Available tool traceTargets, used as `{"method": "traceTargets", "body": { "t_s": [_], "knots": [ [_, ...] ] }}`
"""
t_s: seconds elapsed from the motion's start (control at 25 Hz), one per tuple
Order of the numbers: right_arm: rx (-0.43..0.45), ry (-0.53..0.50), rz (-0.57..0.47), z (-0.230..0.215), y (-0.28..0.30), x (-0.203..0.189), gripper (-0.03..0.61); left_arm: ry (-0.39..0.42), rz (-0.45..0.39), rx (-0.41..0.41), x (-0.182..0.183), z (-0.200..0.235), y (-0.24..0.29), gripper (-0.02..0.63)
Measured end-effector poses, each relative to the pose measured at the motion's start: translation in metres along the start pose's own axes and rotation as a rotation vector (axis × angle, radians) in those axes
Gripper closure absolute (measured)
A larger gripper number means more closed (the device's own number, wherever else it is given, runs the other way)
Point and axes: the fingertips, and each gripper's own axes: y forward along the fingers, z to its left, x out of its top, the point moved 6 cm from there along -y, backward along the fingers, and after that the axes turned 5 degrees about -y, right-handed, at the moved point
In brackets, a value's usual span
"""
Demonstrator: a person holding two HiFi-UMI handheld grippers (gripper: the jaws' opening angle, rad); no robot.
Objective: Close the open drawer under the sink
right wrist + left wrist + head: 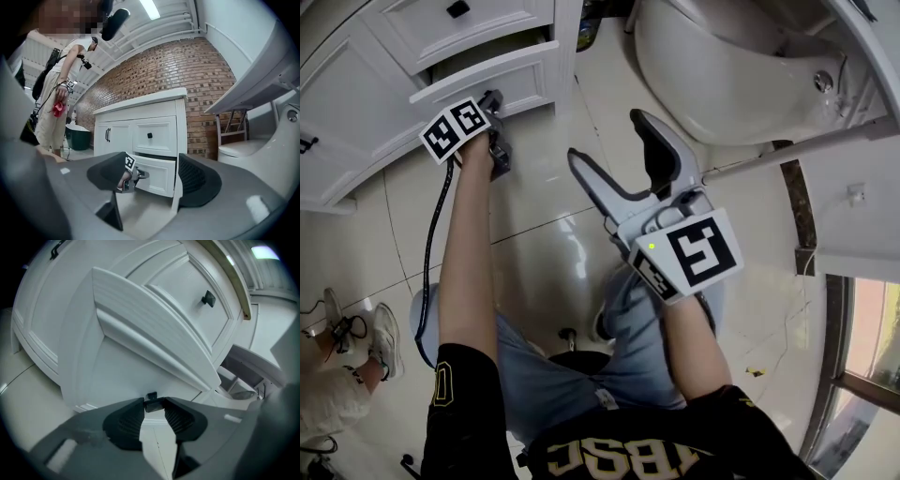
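- My left tongs clamp the black knob of the open drawer — it juts from the white vanity.
- My right tongs gape, empty, above glossy cream floor tiles.
- Brick wall behind the vanity — toilet beside it.

i see glossy cream floor tiles, a red brick wall, a ceiling strip light, and a window at the head view's lower right.

- White drawer with a raised panel front, at eleven o'clock in the head view, standing partly pulled out of its white cabinet.
- Its small black knob sits at the middle of the front.
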Motion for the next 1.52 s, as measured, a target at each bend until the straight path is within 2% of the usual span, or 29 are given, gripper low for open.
{"method": "traceTargets", "body": {
  "t_s": [0.16, 0.28, 0.44, 0.68, 0.76, 0.84, 0.96, 1.08, 1.24, 1.36, 1.52],
  "knots": [
    [-0.008, 0.014, 0.018, -0.007, -0.004, -0.006, 0.229, 0.013, 0.038, -0.027, 0.017, 0.006, 0.021, 0.467],
    [-0.013, 0.03, 0.019, -0.015, -0.005, -0.007, 0.229, 0.017, 0.027, -0.037, 0.028, 0.006, 0.035, 0.468],
    [-0.006, 0.043, 0.023, -0.015, -0.002, -0.009, 0.229, 0.033, 0.016, -0.027, 0.035, 0.005, 0.043, 0.466],
    [-0.019, 0.036, 0.008, -0.015, 0.004, -0.006, 0.229, 0.108, -0.018, 0.018, 0.033, 0.001, 0.041, 0.462],
    [-0.024, 0.034, 0.003, -0.016, 0.006, -0.005, 0.23, 0.089, -0.03, 0.007, 0.026, 0.004, 0.03, 0.477],
    [-0.025, 0.026, 0.01, -0.017, 0.009, -0.007, 0.23, 0.067, -0.01, -0.031, 0.006, 0.004, 0.017, 0.543],
    [-0.026, 0.037, 0.012, -0.017, 0.016, -0.01, 0.23, 0.074, 0.059, -0.105, -0.028, 0.002, 0.001, 0.408],
    [-0.027, 0.085, -0.006, -0.014, 0.024, -0.012, 0.23, 0.178, 0.074, -0.125, -0.039, -0.007, -0.023, 0.359],
    [0.002, 0.136, -0.052, -0.001, 0.04, -0.006, 0.233, 0.347, -0.047, -0.134, 0.004, -0.03, -0.073, 0.353],
    [0.016, 0.114, -0.059, 0.009, 0.043, -0.004, 0.233, 0.392, -0.175, -0.151, 0.04, -0.046, -0.121, 0.353],
    [0.009, 0.101, -0.061, 0.011, 0.046, -0.003, 0.233, 0.489, -0.318, -0.116, 0.085, -0.056, -0.188, 0.35]
  ]
}}
